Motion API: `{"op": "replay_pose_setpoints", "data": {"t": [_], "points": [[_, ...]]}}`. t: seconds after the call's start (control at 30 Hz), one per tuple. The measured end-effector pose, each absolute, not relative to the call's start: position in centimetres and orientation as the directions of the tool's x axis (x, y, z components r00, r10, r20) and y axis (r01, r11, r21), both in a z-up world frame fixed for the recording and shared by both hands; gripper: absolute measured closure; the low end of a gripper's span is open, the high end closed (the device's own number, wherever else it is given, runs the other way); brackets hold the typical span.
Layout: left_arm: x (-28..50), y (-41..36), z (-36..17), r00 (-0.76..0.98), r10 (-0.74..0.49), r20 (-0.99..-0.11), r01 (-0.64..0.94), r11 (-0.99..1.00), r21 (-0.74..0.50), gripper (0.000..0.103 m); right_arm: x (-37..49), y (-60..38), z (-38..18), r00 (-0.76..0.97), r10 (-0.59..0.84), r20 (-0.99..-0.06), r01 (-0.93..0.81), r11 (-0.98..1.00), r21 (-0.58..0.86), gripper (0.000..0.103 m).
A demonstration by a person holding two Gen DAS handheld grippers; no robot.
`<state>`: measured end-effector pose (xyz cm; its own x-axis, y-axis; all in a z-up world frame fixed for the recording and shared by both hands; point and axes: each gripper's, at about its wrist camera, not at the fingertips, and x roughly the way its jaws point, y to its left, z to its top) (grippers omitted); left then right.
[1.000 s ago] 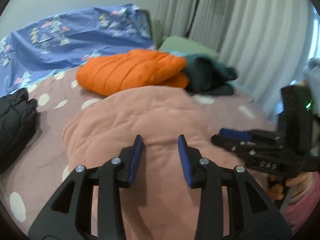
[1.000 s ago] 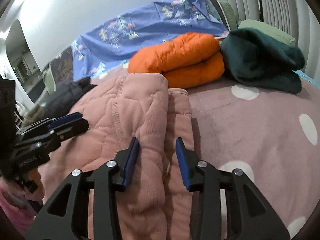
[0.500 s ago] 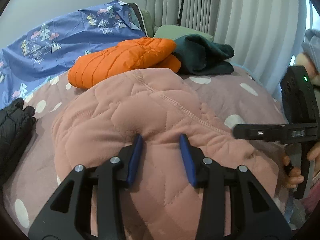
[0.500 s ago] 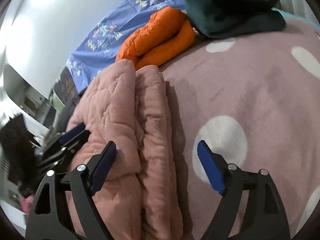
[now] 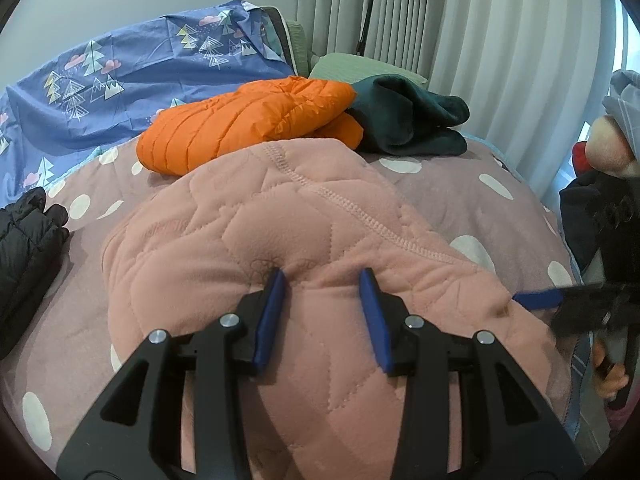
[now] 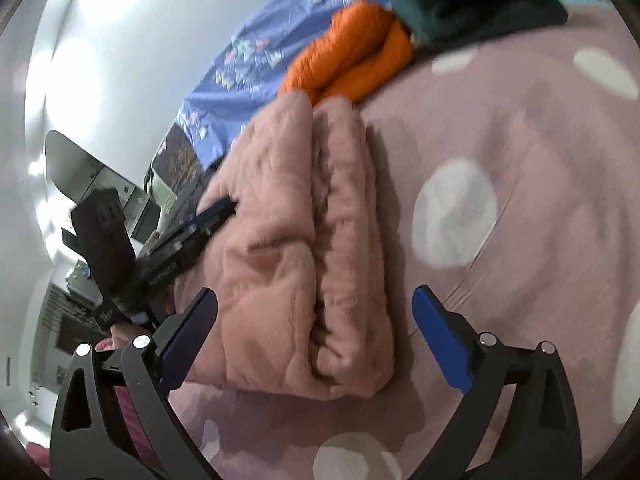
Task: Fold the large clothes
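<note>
Left wrist view: the left gripper [image 5: 323, 278], jaws parted, presses its blue pads into the folded pink quilted fleece garment [image 5: 304, 232] on the polka-dot bedspread [image 5: 460, 184]. Right wrist view: the right gripper [image 6: 314, 306], jaws spread wide, straddles the garment's folded end, touching nothing, beside an orange puffer jacket [image 6: 352, 48].

My left claw [image 5: 323, 285] has pushed forward and down, its tips now pressed into the folded pink jacket [image 5: 304, 224]. My right claw [image 6: 314, 312] has swung wide apart and tilted low, straddling the jacket's near end on the bed [image 6: 520, 152].
</note>
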<state>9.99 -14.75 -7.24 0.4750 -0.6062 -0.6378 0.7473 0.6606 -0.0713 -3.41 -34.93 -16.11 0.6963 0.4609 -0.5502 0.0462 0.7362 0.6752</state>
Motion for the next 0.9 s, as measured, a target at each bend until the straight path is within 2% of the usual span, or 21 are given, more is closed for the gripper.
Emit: {"op": "replay_pose_setpoints", "data": {"t": [0.1,0.23,0.3,0.4,0.43,0.47,0.5,0.53,0.57,0.6,0.67,0.77,0.83,0.9], "points": [[10.0,-14.7,-7.2,0.473,-0.616,-0.63,0.755,0.652,-0.071,0.063,-1.8,-34.0,-17.8,0.645,0.485,-0.591,0.078,0.728,0.682,0.002],[10.1,-14.4,-7.2,0.467,-0.624,-0.626,0.756,0.649,-0.084,0.063,0.1,-33.3,-18.2,0.64,0.523,-0.563,0.079,0.684,0.725,0.004],[10.3,-14.2,-7.2,0.461,-0.633,-0.622,0.756,0.647,-0.097,0.063,0.4,-32.8,-18.2,0.635,0.491,-0.597,0.103,0.711,0.695,0.021],[10.7,-13.6,-6.9,0.437,-0.67,-0.6,0.755,0.636,-0.16,0.061,-0.1,-32.6,-17.8,0.644,0.462,-0.609,0.112,0.731,0.673,0.036],[10.8,-13.3,-6.7,0.43,-0.685,-0.589,0.749,0.634,-0.191,0.06,-0.4,-32.6,-17.7,0.651,0.459,-0.604,0.109,0.731,0.674,0.037],[10.8,-12.8,-6.3,0.423,-0.702,-0.574,0.739,0.633,-0.23,0.055,-0.6,-32.6,-17.8,0.656,0.459,-0.599,0.107,0.729,0.676,0.038],[10.8,-11.9,-5.7,0.42,-0.723,-0.549,0.723,0.632,-0.279,0.04,-0.7,-32.6,-17.9,0.659,0.455,-0.599,0.105,0.733,0.672,0.037],[10.6,-11.4,-5.4,0.433,-0.727,-0.532,0.711,0.639,-0.295,0.03,-0.7,-32.2,-18.0,0.665,0.445,-0.6,0.101,0.743,0.662,0.037],[10.4,-10.5,-4.9,0.472,-0.715,-0.516,0.688,0.664,-0.292,0.012,-0.8,-32.1,-18.0,0.67,0.435,-0.602,0.098,0.752,0.652,0.037],[10.1,-9.8,-4.6,0.516,-0.693,-0.503,0.665,0.694,-0.275,0.006,-0.9,-31.8,-18.0,0.675,0.425,-0.603,0.096,0.76,0.643,0.037],[10.0,-8.2,-4.8,0.565,-0.649,-0.509,0.634,0.736,-0.236,0.006,-0.9,-31.8,-18.0,0.68,0.416,-0.604,0.094,0.767,0.635,0.036],[11.0,-6.4,-6.8,0.539,-0.623,-0.567,0.592,0.759,-0.271,0.005,-1.0,-31.8,-18.1,0.683,0.413,-0.602,0.092,0.769,0.632,0.034],[11.9,-5.3,-8.9,0.469,-0.653,-0.594,0.556,0.741,-0.376,0.004,-1.1,-31.7,-18.0,0.686,0.409,-0.602,0.091,0.772,0.629,0.034],[12.4,-4.2,-10.5,0.371,-0.743,-0.557,0.514,0.664,-0.544,0.002,-0.7,-31.6,-18.0,0.689,0.399,-0.605,0.092,0.78,0.619,0.033]]}}
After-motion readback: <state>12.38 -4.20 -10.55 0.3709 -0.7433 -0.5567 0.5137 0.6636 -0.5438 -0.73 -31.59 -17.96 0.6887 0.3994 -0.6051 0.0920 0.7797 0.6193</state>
